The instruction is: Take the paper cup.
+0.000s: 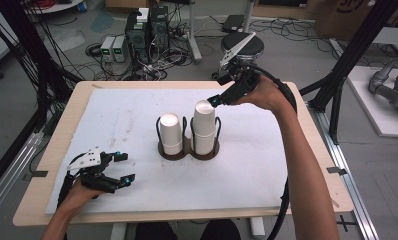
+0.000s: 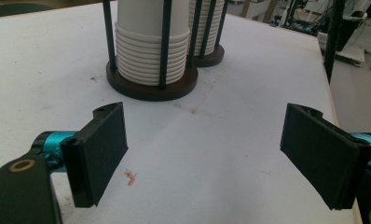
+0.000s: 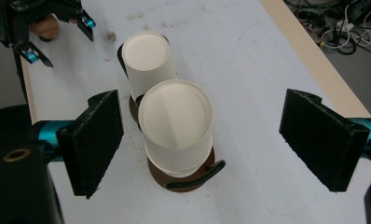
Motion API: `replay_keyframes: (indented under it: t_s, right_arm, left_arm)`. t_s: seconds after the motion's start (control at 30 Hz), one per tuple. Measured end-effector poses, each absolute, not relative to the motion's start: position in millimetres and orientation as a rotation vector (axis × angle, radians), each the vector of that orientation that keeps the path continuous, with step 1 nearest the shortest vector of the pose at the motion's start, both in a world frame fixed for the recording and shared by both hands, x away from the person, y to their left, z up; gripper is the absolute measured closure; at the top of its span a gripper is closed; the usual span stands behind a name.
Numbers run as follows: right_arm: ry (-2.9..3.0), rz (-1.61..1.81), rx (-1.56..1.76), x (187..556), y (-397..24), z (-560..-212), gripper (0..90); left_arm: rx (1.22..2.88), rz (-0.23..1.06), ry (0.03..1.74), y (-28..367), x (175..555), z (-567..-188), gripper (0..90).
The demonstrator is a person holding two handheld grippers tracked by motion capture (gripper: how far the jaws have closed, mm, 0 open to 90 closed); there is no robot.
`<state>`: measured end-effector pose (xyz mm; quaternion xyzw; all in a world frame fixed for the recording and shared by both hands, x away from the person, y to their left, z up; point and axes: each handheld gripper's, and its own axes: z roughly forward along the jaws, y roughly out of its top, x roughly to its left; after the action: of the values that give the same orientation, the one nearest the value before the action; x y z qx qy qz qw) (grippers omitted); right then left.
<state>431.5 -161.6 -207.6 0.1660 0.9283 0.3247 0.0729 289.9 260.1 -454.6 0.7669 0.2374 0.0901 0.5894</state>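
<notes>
— What is the right gripper (image 3: 200, 140) doing?
— Its jaws are spread wide with nothing pinched. It hangs in the air, pointing down, and the taller cup stack (image 3: 175, 126) sits right under the gap between the jaws, upside down with its flat bottom facing up.
— And past that stack?
— Just beyond it, away from the gripper, stands the shorter cup stack (image 3: 146, 60), also upside down. Both stand side by side in a dark double holder (image 1: 187, 150) with thin upright rods, on the white sheet (image 1: 127, 115) that covers the table (image 1: 62, 130).
— The left gripper (image 1: 122, 167)?
— It rests low on the sheet, well apart from the right one, jaws spread and empty. The holder lies ahead of it, with the shorter stack nearest its jaws and a small orange mark (image 2: 130, 178) on the sheet just in front of them.
</notes>
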Motion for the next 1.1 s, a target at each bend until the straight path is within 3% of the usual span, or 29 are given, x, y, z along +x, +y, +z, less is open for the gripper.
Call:
replay_keyframes:
  t_s: [1.1]
  right_arm:
    - [2.984, 0.601, 0.409, 444, -112, -250, 15.0]
  left_arm:
    - [1.789, 0.219, 0.549, 260, 290, -455, 14.5]
